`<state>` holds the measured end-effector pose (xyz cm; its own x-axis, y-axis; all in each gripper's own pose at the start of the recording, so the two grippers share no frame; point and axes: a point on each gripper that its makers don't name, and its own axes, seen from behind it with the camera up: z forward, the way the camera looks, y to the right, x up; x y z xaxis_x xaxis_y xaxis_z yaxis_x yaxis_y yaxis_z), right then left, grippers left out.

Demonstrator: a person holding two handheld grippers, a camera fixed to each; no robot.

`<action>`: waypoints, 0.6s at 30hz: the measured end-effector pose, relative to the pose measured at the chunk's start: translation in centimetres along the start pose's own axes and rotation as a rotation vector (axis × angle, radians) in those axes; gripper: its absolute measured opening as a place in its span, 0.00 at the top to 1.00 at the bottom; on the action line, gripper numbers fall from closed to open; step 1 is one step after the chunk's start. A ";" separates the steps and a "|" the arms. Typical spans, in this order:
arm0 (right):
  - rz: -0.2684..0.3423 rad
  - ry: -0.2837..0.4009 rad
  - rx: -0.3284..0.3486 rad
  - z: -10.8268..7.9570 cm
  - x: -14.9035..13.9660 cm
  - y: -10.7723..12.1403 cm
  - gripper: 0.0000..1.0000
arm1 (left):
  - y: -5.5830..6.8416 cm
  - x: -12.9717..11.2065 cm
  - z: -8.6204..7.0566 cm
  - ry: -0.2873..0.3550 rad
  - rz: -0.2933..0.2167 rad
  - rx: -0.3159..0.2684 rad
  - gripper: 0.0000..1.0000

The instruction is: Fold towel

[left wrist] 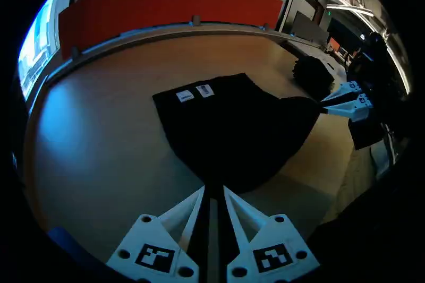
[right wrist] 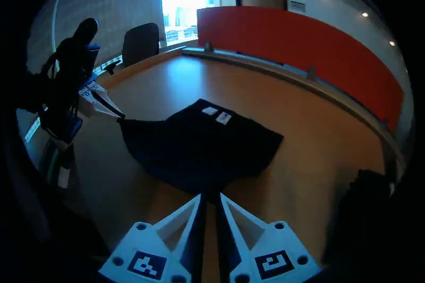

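Note:
A black towel [left wrist: 234,123] with two white labels [left wrist: 195,93] lies spread on the wooden table [left wrist: 106,139]. My left gripper [left wrist: 214,190] is shut on the towel's near corner, the cloth rising into its closed fingers. In the same view my right gripper [left wrist: 321,106] pinches another corner at the right. From the right gripper view, the towel [right wrist: 202,145] runs up into my right gripper [right wrist: 211,198], which is shut on it. My left gripper [right wrist: 119,116] holds the corner at the left, with a person's dark shape behind it.
A red partition [left wrist: 170,1] lines the table's far edge. A black heap [left wrist: 313,73] rests on the table past the towel. A dark office chair [right wrist: 141,44] stands by the window. Bare wood surrounds the towel.

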<state>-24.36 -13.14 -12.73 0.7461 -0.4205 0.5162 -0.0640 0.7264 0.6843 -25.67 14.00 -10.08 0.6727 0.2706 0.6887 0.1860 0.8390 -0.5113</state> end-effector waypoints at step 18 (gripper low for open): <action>-0.018 0.012 0.008 -0.8 1.1 -0.3 0.89 | 0.6 1.1 -0.8 0.014 -0.038 -0.023 0.92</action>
<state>-22.93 -13.40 -12.82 0.7548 -0.4270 0.4980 -0.0560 0.7144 0.6975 -24.25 14.36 -10.06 0.6749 0.2321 0.7004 0.2276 0.8375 -0.4968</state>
